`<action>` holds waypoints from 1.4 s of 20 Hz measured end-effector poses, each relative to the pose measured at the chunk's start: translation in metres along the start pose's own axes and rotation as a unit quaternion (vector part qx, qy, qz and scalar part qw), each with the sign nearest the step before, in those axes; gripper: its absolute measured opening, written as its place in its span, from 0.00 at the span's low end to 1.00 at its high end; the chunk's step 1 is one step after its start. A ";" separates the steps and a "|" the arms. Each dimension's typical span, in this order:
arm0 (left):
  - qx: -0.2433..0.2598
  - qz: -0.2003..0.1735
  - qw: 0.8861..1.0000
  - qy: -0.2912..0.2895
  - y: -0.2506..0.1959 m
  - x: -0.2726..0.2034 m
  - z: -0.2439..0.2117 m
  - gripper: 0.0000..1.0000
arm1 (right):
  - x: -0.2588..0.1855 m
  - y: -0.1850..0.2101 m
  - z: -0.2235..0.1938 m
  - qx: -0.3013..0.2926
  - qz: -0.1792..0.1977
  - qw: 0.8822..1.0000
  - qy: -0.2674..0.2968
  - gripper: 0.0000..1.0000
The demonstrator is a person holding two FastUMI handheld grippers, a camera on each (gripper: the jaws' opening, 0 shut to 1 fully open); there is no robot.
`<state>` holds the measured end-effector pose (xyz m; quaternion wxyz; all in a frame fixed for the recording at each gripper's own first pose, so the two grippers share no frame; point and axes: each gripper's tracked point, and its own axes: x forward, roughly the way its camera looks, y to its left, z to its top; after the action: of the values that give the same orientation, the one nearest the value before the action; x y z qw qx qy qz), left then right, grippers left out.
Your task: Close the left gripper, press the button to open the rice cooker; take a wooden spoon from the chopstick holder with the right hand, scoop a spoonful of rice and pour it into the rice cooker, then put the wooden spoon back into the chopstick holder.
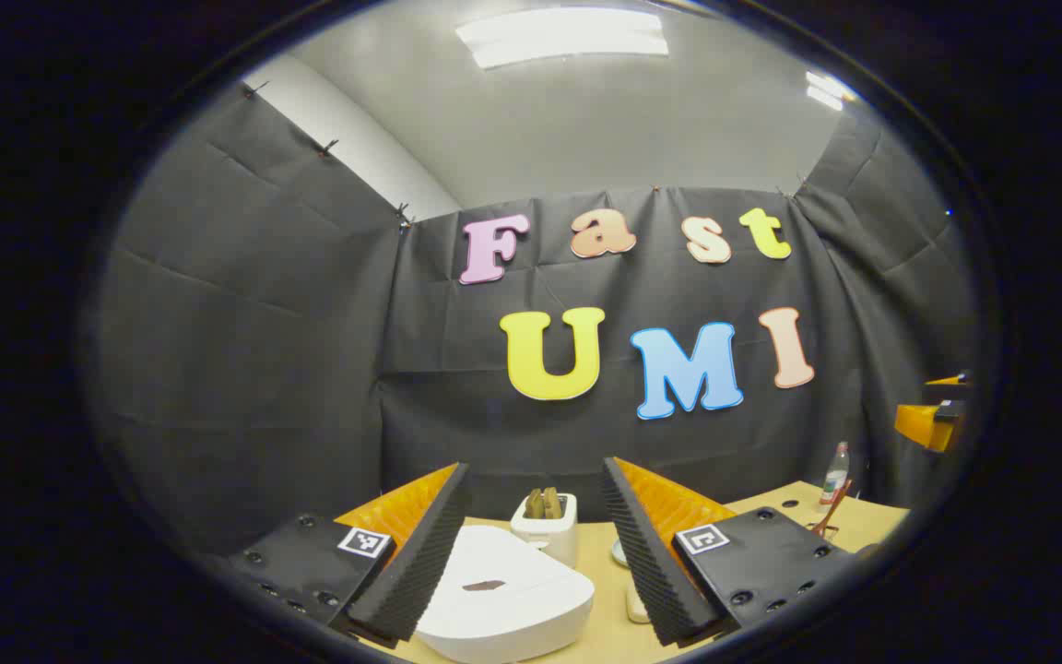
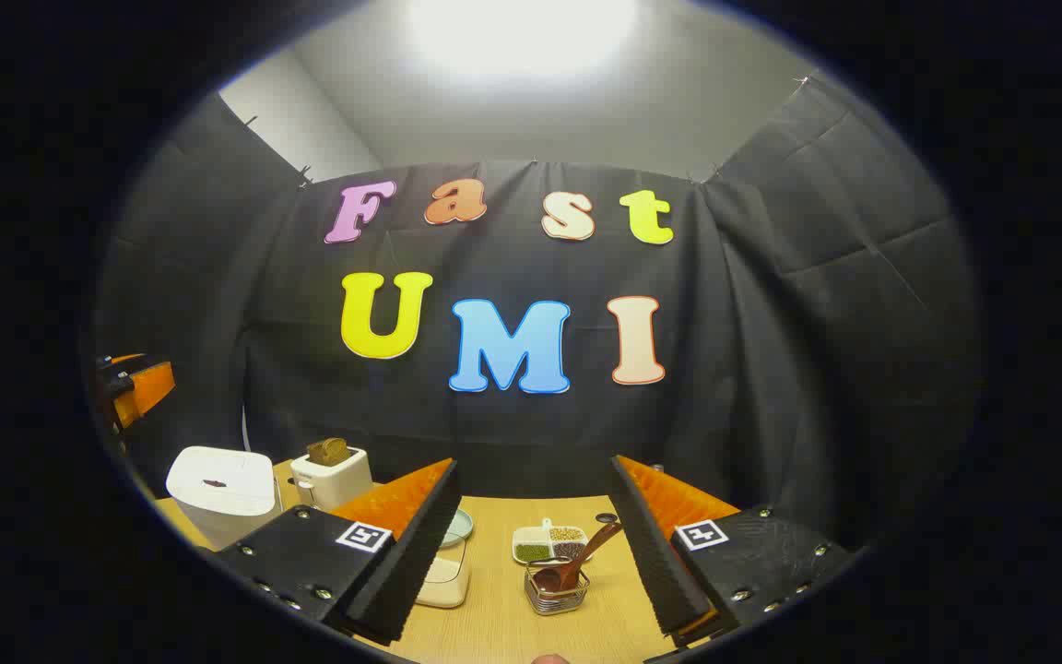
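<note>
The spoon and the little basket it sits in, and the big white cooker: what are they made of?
The spoon looks like dark brown wood with a smooth, slightly shiny bowl. The basket looks like thin bright metal wire, since you can see through its sides. The cooker looks like smooth matte white plastic with rounded corners, though a painted shell can't be ruled out.
</note>
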<state>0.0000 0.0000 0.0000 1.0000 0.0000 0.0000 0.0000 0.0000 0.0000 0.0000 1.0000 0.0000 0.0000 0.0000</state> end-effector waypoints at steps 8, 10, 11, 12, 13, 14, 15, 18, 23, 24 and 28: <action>-0.001 0.013 1.000 0.000 0.003 0.001 0.001 0.97 | 0.001 -0.002 0.004 -0.004 -0.001 1.000 -0.004 0.96; 0.003 0.017 1.000 -0.001 0.004 0.002 0.001 0.95 | 0.001 -0.002 0.004 -0.005 -0.001 1.000 -0.004 0.96; 0.004 0.018 1.000 -0.001 0.005 0.002 0.002 0.96 | 0.001 -0.002 0.005 -0.005 -0.001 1.000 -0.005 0.96; 0.005 0.019 1.000 -0.002 0.006 0.003 0.002 0.96 | 0.001 -0.003 0.005 -0.006 -0.002 1.000 -0.006 0.96; 0.005 0.019 1.000 -0.001 0.007 0.004 0.002 0.96 | 0.001 -0.002 0.006 -0.006 -0.002 1.000 -0.006 0.96; 0.006 0.020 1.000 -0.001 0.007 0.004 0.001 0.95 | 0.000 -0.003 0.005 -0.006 -0.001 1.000 -0.006 0.96; 0.007 0.020 1.000 0.000 0.007 0.004 0.000 0.96 | 0.001 -0.002 0.004 -0.005 -0.001 1.000 -0.004 0.96; 0.010 0.024 1.000 0.004 0.010 0.006 -0.005 0.97 | 0.001 -0.003 0.003 -0.005 0.001 1.000 -0.002 0.96; 0.011 0.028 1.000 0.006 0.011 0.009 -0.007 0.97 | 0.005 -0.005 0.003 -0.007 0.002 1.000 0.000 0.96; 0.010 0.029 0.999 0.007 0.012 0.010 -0.008 0.95 | 0.006 -0.004 0.002 -0.007 0.003 1.000 0.000 0.96; 0.004 0.032 0.999 0.015 0.017 0.017 -0.016 0.95 | 0.006 -0.004 0.003 -0.008 0.003 1.000 -0.001 0.96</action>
<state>0.0168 0.0175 -0.0165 0.9994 0.0038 0.0149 0.0323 0.0064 -0.0045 0.0032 1.0000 -0.0082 -0.0014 0.0035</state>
